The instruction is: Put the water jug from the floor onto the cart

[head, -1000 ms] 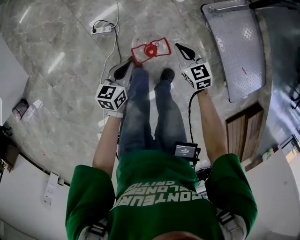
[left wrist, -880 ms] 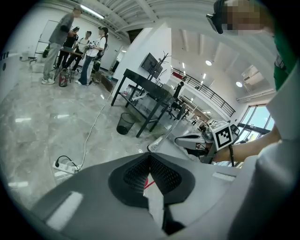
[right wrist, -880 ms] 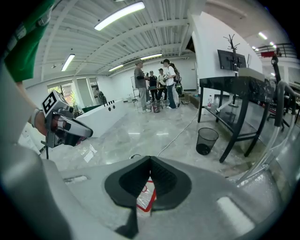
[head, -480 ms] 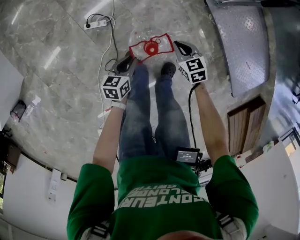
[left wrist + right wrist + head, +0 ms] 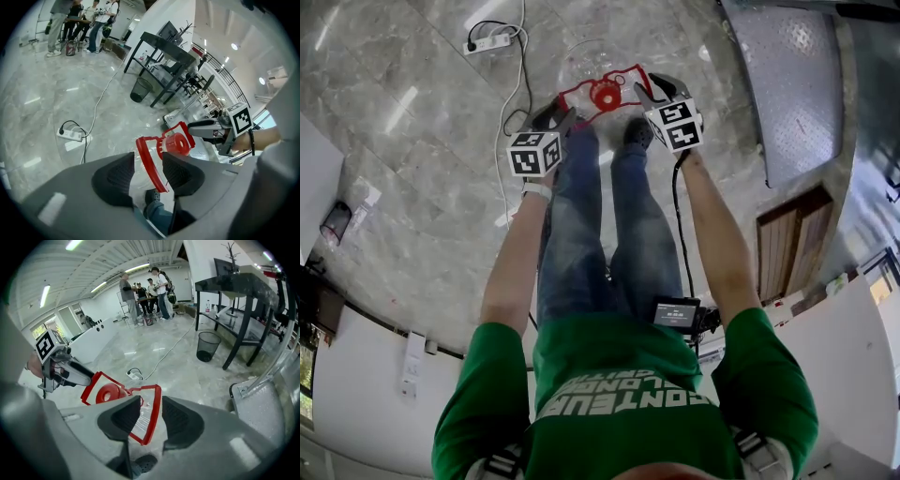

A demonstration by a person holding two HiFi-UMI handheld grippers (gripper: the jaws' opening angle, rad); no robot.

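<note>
Grasping step: the jug point(image 5: 591, 58) stands on the floor point(image 5: 422, 141) at twelve o'clock. The left claw point(image 5: 147, 172) and right claw point(image 5: 149, 420), jaws just opened wide, straddle its red handle point(image 5: 149, 164) without gripping. Next, probably: close both and lift toward the cart point(image 5: 797, 94).

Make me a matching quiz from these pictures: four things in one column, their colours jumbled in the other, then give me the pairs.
Things:
1. water jug
2. power strip
3. cart
4. waste bin

Colours:
A. white
B. black
C. clear, with a red top
D. grey metal

Pairs: 1-C, 2-A, 3-D, 4-B
</note>
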